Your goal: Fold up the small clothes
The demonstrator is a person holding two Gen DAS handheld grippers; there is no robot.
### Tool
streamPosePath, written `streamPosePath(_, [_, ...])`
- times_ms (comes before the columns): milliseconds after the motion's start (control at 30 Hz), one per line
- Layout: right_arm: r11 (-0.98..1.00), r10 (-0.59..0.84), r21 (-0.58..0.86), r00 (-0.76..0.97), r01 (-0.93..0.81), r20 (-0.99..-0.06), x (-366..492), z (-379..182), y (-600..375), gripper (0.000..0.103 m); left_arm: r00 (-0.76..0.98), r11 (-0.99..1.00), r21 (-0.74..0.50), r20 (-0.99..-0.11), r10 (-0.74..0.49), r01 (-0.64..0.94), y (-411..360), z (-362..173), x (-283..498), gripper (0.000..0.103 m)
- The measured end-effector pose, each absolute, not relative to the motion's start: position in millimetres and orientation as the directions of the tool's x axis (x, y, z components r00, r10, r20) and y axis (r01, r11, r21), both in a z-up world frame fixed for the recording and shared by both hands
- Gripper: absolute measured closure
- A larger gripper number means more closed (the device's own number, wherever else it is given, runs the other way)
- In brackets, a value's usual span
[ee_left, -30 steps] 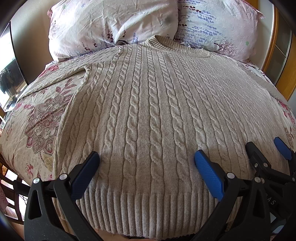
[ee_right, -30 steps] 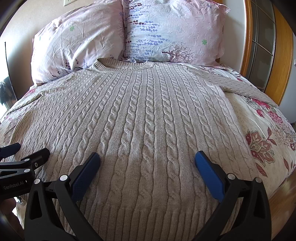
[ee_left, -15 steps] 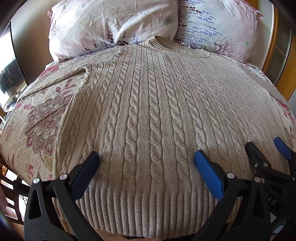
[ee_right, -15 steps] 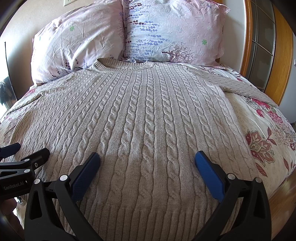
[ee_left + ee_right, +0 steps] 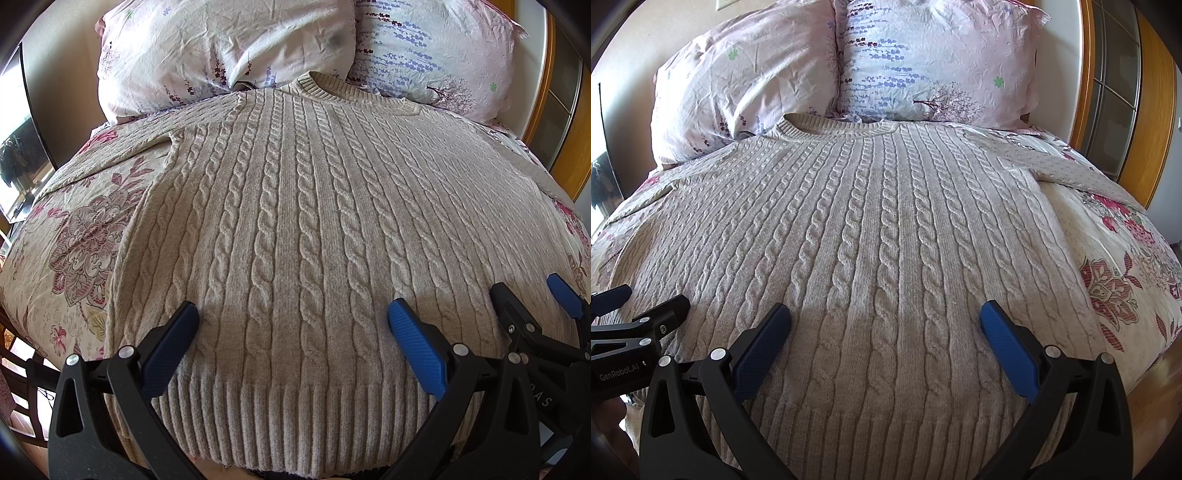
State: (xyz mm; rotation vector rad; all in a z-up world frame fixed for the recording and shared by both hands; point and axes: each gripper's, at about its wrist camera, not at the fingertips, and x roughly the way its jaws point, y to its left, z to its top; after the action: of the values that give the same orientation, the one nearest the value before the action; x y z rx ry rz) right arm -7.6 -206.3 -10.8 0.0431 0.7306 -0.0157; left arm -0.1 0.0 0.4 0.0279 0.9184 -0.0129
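Observation:
A beige cable-knit sweater (image 5: pixel 295 229) lies flat on the bed, collar toward the pillows, ribbed hem nearest me; it also fills the right wrist view (image 5: pixel 886 240). Its sleeves spread out to both sides. My left gripper (image 5: pixel 291 325) is open and empty, hovering just above the hem's left part. My right gripper (image 5: pixel 884 325) is open and empty above the hem's right part. Each gripper shows at the edge of the other's view: the right one (image 5: pixel 532 299) and the left one (image 5: pixel 646 299).
The floral bedspread (image 5: pixel 81 236) shows on both sides of the sweater. Two pale pink pillows (image 5: pixel 746 85) (image 5: pixel 934 59) lean at the headboard. A wooden-framed glass door (image 5: pixel 1115 85) stands at the right, a dark screen (image 5: pixel 22 147) at the left.

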Motion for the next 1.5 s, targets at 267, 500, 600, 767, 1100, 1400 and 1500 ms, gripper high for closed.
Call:
streamPosePath(267, [0.999, 0.001, 0.033, 0.744, 0.029, -0.668, -7.0, -13.4, -203.8, 0.001, 0.609, 1.000, 0.019, -0.793, 0.001, 0.023, 0.0, 0.5, -0.3, 0.002])
streamPosePath(500, [0.999, 0.000, 0.033, 0.744, 0.030, -0.668, -7.2, -13.4, -204.1, 0.001, 0.609, 1.000, 0.018, -0.793, 0.001, 0.023, 0.0, 0.5, -0.4, 0.002])
streamPosePath(600, [0.999, 0.000, 0.033, 0.744, 0.030, -0.668, -7.5, -13.1, -203.9, 0.001, 0.609, 1.000, 0.019, -0.793, 0.001, 0.023, 0.0, 0.5, -0.3, 0.002])
streamPosePath(767, [0.999, 0.000, 0.033, 0.746, 0.029, -0.666, -7.3, -13.9, -204.7, 0.001, 0.610, 1.000, 0.019, -0.792, 0.001, 0.023, 0.0, 0.5, -0.4, 0.002])
streamPosePath(1100, [0.999, 0.001, 0.034, 0.747, 0.029, -0.665, -7.8, -13.7, -205.4, 0.001, 0.611, 1.000, 0.019, -0.791, 0.001, 0.023, 0.0, 0.6, -0.4, 0.002])
streamPosePath(1400, [0.999, 0.003, 0.033, 0.742, 0.026, -0.670, -7.8, -14.0, -205.3, 0.001, 0.612, 1.000, 0.018, -0.791, 0.001, 0.022, -0.1, 0.8, 0.5, 0.002])
streamPosePath(1500, [0.999, 0.005, 0.033, 0.740, 0.023, -0.673, -8.0, -14.3, -205.6, 0.001, 0.612, 1.000, 0.018, -0.791, 0.001, 0.022, 0.0, 0.8, 0.3, 0.002])
